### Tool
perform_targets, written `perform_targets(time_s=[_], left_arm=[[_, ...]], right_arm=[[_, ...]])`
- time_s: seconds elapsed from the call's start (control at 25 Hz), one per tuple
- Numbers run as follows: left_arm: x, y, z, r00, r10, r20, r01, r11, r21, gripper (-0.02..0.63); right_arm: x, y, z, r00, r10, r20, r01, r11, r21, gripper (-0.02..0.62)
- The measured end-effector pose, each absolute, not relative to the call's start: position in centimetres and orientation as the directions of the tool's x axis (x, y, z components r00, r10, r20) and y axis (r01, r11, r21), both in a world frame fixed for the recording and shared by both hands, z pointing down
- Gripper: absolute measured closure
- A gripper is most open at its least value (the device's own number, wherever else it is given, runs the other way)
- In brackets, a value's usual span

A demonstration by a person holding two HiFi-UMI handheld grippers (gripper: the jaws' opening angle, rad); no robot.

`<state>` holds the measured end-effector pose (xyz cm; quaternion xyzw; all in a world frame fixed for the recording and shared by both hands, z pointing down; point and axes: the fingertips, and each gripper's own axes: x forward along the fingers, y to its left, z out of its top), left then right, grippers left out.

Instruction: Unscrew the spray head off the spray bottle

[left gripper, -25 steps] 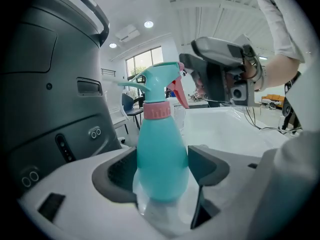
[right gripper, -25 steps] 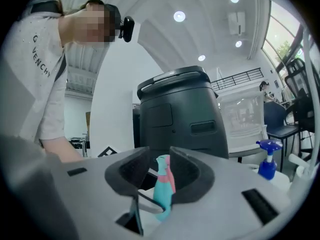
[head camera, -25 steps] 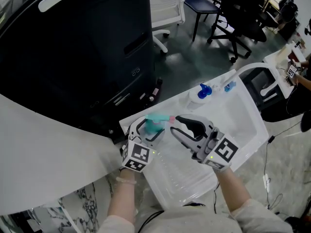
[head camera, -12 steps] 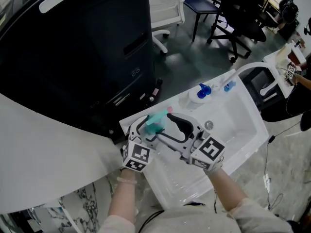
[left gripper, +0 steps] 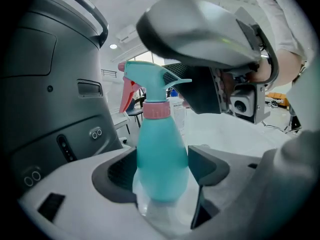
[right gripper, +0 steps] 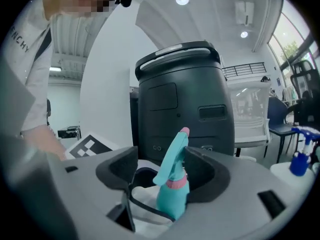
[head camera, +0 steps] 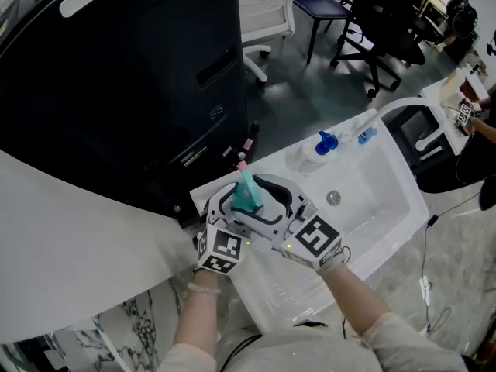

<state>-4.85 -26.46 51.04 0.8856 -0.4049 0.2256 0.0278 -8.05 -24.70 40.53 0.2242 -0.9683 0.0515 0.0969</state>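
Your left gripper view shows what the head view hides: your left gripper [left gripper: 161, 176] clamps the spray bottle [left gripper: 160, 149] upright by its belly. Its spray head [right gripper: 172, 159] stands between the parted jaws of your right gripper [right gripper: 162, 173], which have just been opening as it came in from the right

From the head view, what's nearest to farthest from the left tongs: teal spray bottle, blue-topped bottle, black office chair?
1. teal spray bottle, held in the left tongs.
2. blue-topped bottle, on the back rim of the sink, to the right.
3. black office chair, on the floor, top right.
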Motion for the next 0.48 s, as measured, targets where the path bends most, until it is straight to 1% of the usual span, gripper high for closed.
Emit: perform_targets(time_s=[0.12,0.2,0.32,0.48], left_arm=[[-4.9,-26.5,51.2,0.572,-0.704,0.420,-0.731,-0.670,-0.128,0.284],[-4.9,-26.6,51.2,0.575,-0.704,0.417,-0.732,-0.670,-0.124,0.284],[-4.9,-26.6,51.3,0.576,-0.705,0.415,-0.731,-0.671,-0.125,0.284],[-4.9,-26.6,51.2,0.577,-0.705,0.412,-0.731,-0.671,-0.124,0.284]], right_arm=[[-7.0,-24.7,41.2,-0.863,-0.442,0.245,-0.458,0.889,-0.013,0.361],[-6.0,-24.8,41.6,-0.847,-0.463,0.259,-0.482,0.876,-0.008,0.383],[-4.5,-25.1,41.9,-0.827,-0.497,0.263,-0.518,0.855,-0.010,0.402],[-3.3,-25.5,41.8,-0.809,-0.522,0.272,-0.542,0.840,0.001,0.411]])
